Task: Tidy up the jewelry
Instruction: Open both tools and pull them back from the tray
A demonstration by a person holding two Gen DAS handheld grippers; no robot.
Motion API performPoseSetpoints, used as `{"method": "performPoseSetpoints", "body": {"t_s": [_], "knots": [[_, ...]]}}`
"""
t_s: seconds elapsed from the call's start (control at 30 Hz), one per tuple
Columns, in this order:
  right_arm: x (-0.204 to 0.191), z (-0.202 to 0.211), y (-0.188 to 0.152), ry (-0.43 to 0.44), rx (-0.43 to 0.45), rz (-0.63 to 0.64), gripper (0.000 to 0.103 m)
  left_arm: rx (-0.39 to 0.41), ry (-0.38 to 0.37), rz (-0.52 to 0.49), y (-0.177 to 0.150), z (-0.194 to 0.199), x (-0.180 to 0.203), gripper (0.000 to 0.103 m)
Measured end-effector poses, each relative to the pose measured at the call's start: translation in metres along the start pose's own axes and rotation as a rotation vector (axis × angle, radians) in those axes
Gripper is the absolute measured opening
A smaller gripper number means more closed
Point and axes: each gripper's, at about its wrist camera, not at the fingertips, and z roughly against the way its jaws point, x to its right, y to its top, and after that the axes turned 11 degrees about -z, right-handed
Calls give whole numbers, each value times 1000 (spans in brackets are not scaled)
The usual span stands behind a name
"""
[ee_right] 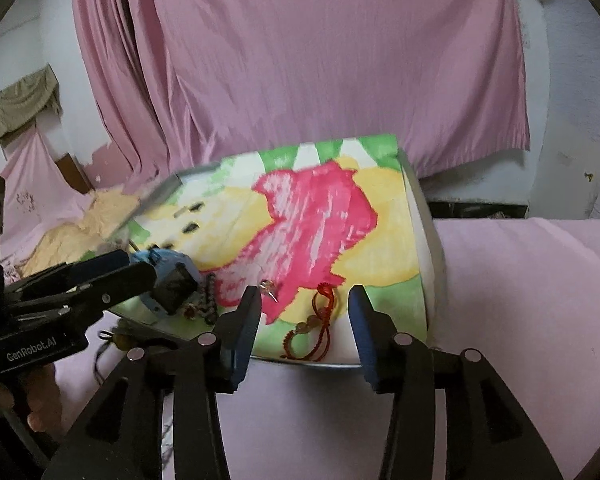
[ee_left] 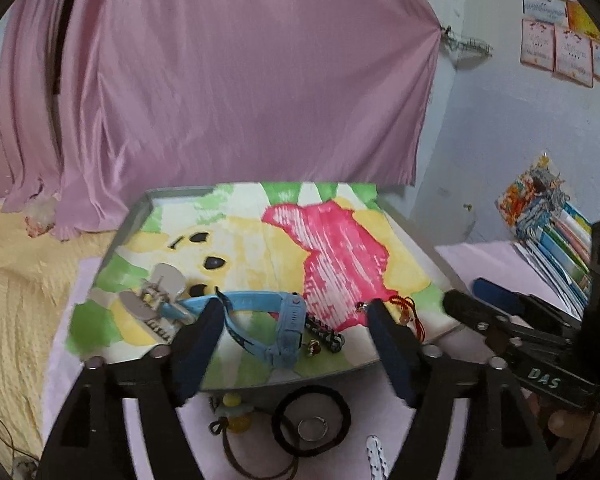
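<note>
A metal tray [ee_left: 140, 204] lined with a coloured drawing holds the jewelry. A blue watch [ee_left: 268, 320] lies at its front, between the fingers of my open left gripper [ee_left: 296, 306], and the pads do not press on it. Grey hair clips [ee_left: 156, 292] sit to the watch's left, and a dark beaded bracelet [ee_left: 324, 336] lies to its right. A red cord bracelet [ee_right: 316, 328] lies on the tray's front edge, between the fingers of my open right gripper [ee_right: 305, 294] and untouched by them. A small metal piece [ee_right: 269, 288] rests beside the right gripper's left fingertip.
On the pink cloth in front of the tray lie a black hair tie [ee_left: 312, 420] around a ring [ee_left: 312, 428], a yellow-beaded piece [ee_left: 232, 412] and a white dotted clip [ee_left: 376, 456]. Books [ee_left: 556, 236] are stacked at the right. A pink curtain [ee_left: 220, 80] hangs behind.
</note>
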Motion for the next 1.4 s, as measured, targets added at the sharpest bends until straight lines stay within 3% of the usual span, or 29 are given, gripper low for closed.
{"method": "performPoseSetpoints", "body": {"t_s": [0.07, 0.13, 0.3, 0.47, 0.77, 0.97, 1.17, 1.4], "knots": [[1, 11, -1, -3, 43, -3, 54, 28, 22, 6, -3, 10, -1, 84], [3, 26, -3, -11, 94, -6, 61, 56, 37, 16, -5, 20, -3, 95], [5, 57, -8, -24, 197, 14, 81, 153, 70, 47, -17, 47, -5, 102], [-3, 81, -20, -16, 281, 45, 94, 207, 125, 45, -30, 70, -8, 102], [-19, 114, -47, 3, 380, 58, 99, 250, 205, 43, -55, 104, -19, 102], [-27, 120, -61, 25, 386, 58, 99, 243, 232, 46, -70, 117, -30, 102], [-39, 119, -72, 33, 373, 81, 99, 190, 246, 50, -82, 116, -44, 102], [-52, 111, -80, 14, 307, 128, 99, 77, 179, 65, -88, 100, -61, 102]]}}
